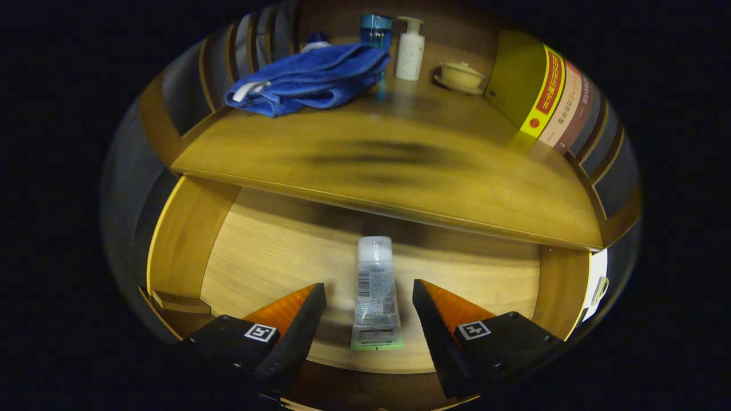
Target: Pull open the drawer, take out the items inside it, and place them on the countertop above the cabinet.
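Between gripper (369,297) fingers, spread wide, not touching: tube (374,294) lying flat on open drawer (268,251) floor. Fingers sit each side, ready to pinch. Table (400,165) beyond, above.

The drawer (274,251) stands pulled out below the countertop (400,165), and a tube (375,294) lies on its floor, lengthwise, its cap pointing toward the cabinet. The gripper (368,297) hangs over the drawer with its fingers spread wide, one on each side of the tube and apart from it. On the countertop a folded towel (308,80) lies at the back left; to its right stand a bottle (376,31), a pump bottle (410,50) and a lidded bowl (460,77). Books (548,97) stand along the right edge.
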Motion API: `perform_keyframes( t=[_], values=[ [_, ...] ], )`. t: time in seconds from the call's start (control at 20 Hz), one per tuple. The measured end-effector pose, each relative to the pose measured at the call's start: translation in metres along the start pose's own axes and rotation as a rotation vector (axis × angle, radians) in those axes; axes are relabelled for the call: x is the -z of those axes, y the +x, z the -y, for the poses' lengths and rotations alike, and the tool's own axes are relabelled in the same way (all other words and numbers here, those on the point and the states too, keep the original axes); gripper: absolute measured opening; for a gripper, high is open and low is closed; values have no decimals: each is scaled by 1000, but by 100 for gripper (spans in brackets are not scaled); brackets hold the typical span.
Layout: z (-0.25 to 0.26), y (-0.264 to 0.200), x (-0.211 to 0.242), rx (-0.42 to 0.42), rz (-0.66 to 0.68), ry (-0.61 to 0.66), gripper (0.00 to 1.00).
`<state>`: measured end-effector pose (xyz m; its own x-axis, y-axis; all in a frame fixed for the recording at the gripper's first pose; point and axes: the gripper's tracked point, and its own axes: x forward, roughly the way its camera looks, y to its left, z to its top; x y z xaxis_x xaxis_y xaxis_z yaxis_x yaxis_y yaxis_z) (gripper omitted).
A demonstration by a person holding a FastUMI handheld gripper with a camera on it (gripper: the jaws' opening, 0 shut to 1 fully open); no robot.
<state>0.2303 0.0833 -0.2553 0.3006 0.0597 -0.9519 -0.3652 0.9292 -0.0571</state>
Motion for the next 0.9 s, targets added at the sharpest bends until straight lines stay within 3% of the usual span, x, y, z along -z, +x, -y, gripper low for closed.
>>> perform_keyframes(
  t=[0.3,0.45,0.9],
  values=[
    [-5,26,10,8,-96,-12,99],
    [-15,37,19,-13,-167,-14,92],
    [-30,24,-57,-6,-149,15,77]
  ],
)
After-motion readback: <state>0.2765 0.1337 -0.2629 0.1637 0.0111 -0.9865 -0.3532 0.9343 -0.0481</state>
